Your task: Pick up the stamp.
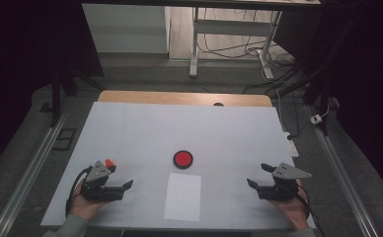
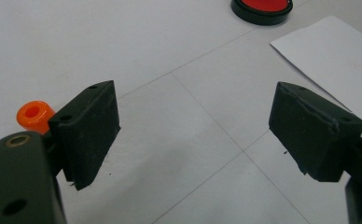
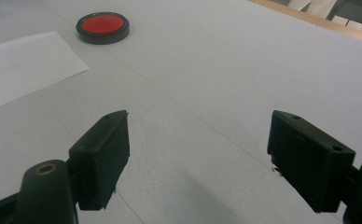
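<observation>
Your left hand-held gripper (image 1: 123, 190) and right hand-held gripper (image 1: 256, 176) both stand wide and hold nothing, at eight and four o'clock from the red disc (image 1: 183, 159); the white sheet (image 1: 182, 196) lies at six.

Bench (image 1: 130, 133): smooth, matt white top scored by thin seam lines; a bare wood strip (image 1: 184, 98) runs along its far edge. Paper sheet (image 1: 183, 196): plain white, matt, lying flat. Round pad (image 1: 183, 159): glossy black plastic rim around a red face of softer sheen. Left tool (image 1: 126, 186) and right tool (image 1: 258, 177): matt black pads, slightly rough, edges scuffed. Small cylinder (image 2: 34, 115): glossy orange plastic.
</observation>
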Tool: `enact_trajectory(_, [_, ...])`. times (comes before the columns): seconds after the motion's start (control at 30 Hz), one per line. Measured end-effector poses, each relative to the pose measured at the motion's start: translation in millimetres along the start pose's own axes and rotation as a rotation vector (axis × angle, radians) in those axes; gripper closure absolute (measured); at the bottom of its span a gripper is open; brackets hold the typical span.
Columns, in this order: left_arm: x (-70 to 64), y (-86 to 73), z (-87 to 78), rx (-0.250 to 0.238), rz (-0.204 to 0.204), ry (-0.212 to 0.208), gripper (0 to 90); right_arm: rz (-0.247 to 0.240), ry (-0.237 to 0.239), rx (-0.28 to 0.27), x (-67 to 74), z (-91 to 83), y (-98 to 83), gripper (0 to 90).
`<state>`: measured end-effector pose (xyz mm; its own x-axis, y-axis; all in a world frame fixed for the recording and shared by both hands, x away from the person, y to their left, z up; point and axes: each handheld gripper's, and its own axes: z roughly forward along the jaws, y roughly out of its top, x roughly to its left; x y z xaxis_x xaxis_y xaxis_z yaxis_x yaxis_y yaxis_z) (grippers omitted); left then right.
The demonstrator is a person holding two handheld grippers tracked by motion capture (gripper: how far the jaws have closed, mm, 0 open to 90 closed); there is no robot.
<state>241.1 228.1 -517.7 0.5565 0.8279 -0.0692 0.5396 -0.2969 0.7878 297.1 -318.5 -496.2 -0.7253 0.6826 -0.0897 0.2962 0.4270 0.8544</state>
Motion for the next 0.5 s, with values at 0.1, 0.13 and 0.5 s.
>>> enact_trajectory(0.1, [-0.4,-0.1,-0.6,-0.002,0.003,-0.005,16.4,-0.002,0.000,0.004,-0.7,-0.1,-0.5,22.3])
enact_trajectory(0.13, [-0.5,-0.2,-0.6,-0.001,0.005,-0.005,16.4,-0.001,0.001,0.005,-0.7,0.1,-0.6,22.6])
enact_trajectory(0.5, [-1.9,2.2,-1.7,-0.003,0.016,-0.012,16.7,0.001,-0.007,0.001,-0.5,-1.0,0.3,25.6])
